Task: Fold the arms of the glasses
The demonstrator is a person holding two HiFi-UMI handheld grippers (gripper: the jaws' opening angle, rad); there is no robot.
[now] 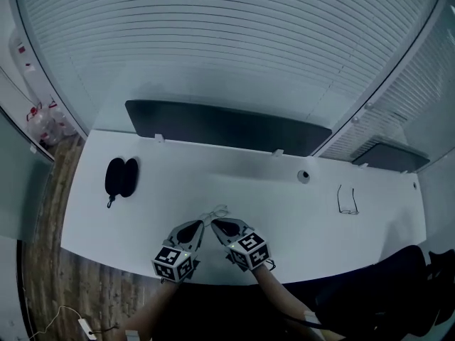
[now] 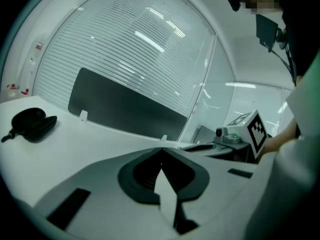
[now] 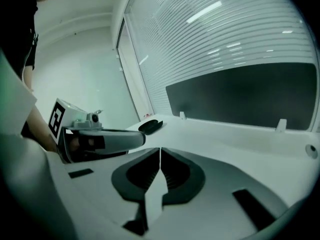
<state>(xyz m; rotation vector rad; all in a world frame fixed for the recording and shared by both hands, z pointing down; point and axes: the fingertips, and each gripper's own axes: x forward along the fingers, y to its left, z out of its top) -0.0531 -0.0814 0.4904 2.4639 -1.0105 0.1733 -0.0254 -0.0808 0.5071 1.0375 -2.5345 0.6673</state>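
Observation:
A dark-framed pair of glasses [image 1: 347, 201] lies on the white table [image 1: 256, 183] at the right, its arms sticking out from the frame. Both grippers hang over the table's near edge, far left of the glasses, with their tips almost meeting. My left gripper [image 1: 207, 217] [image 2: 161, 150] is shut, and nothing shows between its jaws. My right gripper [image 1: 217, 219] [image 3: 160, 150] is shut too, with nothing seen in it. Each gripper shows in the other's view, pointing inward. The glasses are in neither gripper view.
A black glasses case [image 1: 121, 177] [image 2: 31, 123] [image 3: 150, 126] lies at the table's left. A round cable hole [image 1: 303, 177] sits between the grippers and the glasses. A dark screen panel [image 1: 227, 128] runs along the back edge, with blinds behind. A dark chair [image 1: 398, 290] stands at the lower right.

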